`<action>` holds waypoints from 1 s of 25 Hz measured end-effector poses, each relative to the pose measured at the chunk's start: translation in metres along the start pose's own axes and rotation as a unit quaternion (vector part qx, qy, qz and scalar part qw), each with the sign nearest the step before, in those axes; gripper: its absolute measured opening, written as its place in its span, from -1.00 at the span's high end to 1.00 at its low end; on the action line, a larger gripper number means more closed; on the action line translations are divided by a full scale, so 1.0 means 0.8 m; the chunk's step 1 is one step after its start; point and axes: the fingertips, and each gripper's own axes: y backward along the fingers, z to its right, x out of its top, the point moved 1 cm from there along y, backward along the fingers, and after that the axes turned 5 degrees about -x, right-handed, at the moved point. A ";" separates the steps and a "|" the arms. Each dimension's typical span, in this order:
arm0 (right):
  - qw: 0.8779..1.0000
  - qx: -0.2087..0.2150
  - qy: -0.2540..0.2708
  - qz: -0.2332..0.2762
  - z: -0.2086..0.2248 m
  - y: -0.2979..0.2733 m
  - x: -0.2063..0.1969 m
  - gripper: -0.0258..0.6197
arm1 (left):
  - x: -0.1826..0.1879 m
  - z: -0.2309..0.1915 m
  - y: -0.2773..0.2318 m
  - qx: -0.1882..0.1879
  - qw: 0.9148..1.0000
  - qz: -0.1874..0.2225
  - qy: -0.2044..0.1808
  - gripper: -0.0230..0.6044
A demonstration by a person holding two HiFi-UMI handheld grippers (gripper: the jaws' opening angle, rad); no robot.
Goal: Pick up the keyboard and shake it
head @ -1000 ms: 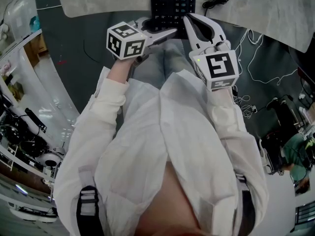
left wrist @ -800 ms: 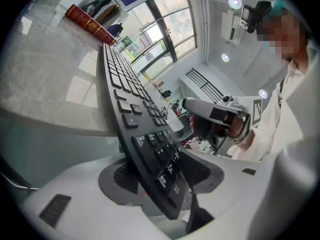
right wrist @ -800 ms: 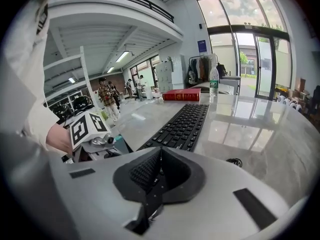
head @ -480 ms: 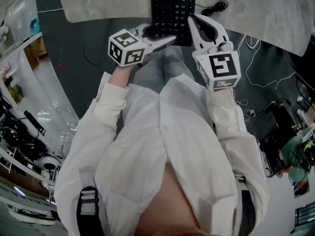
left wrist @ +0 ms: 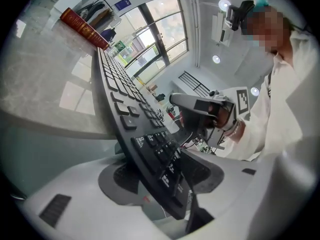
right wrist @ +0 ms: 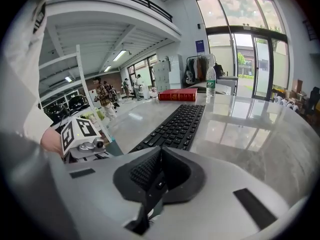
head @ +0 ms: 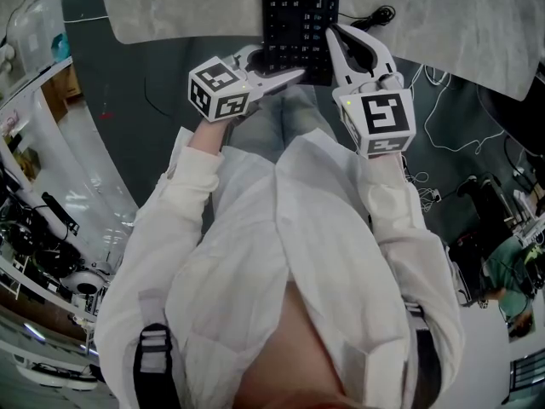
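A black keyboard (head: 298, 11) lies lengthwise on the grey marble table (head: 170, 7), and its near end sticks out over the table's edge. In the head view my left gripper (head: 285, 68) reaches in from the left at that near end. In the left gripper view the keyboard's (left wrist: 145, 134) near end stands between the two jaws, and my left gripper (left wrist: 160, 171) is shut on it. My right gripper (head: 332, 37) sits just right of the keyboard. Its jaws are shut with nothing between them (right wrist: 159, 174), and the keyboard (right wrist: 177, 124) stretches away ahead and to the left.
A red book (right wrist: 177, 95) and a water bottle (right wrist: 210, 86) stand at the table's far end. A black cable (head: 375, 7) lies on the table right of the keyboard. White cables (head: 443, 100) trail over the dark floor at the right. Shelving stands at the left.
The keyboard's near end now reaches further out over the table edge toward me. My right gripper has shifted slightly alongside it. Both jaws stand as before.
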 end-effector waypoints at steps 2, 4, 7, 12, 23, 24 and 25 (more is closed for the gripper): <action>1.000 -0.001 0.000 0.001 0.002 -0.001 0.000 0.83 | -0.001 0.001 -0.001 -0.005 1.000 0.002 -0.004 0.16; 1.000 -0.003 0.001 0.000 0.006 -0.001 -0.001 0.83 | -0.002 0.002 -0.002 -0.008 1.000 0.002 -0.007 0.16; 1.000 -0.007 -0.001 0.000 0.010 -0.003 0.000 0.83 | -0.003 0.004 -0.003 -0.014 1.000 0.006 -0.012 0.16; 1.000 -0.012 0.002 0.001 0.019 -0.007 0.004 0.83 | -0.002 0.005 -0.004 -0.018 1.000 0.014 -0.017 0.17; 1.000 -0.014 0.001 0.002 0.032 -0.022 0.015 0.83 | 0.005 0.000 -0.006 -0.025 0.999 0.030 -0.032 0.17; 1.000 -0.015 0.001 0.001 0.033 -0.021 0.014 0.83 | 0.005 0.001 -0.006 -0.027 0.999 0.032 -0.034 0.17; 1.000 -0.016 0.002 0.001 0.034 -0.021 0.013 0.83 | 0.004 0.002 -0.006 -0.029 0.998 0.034 -0.036 0.17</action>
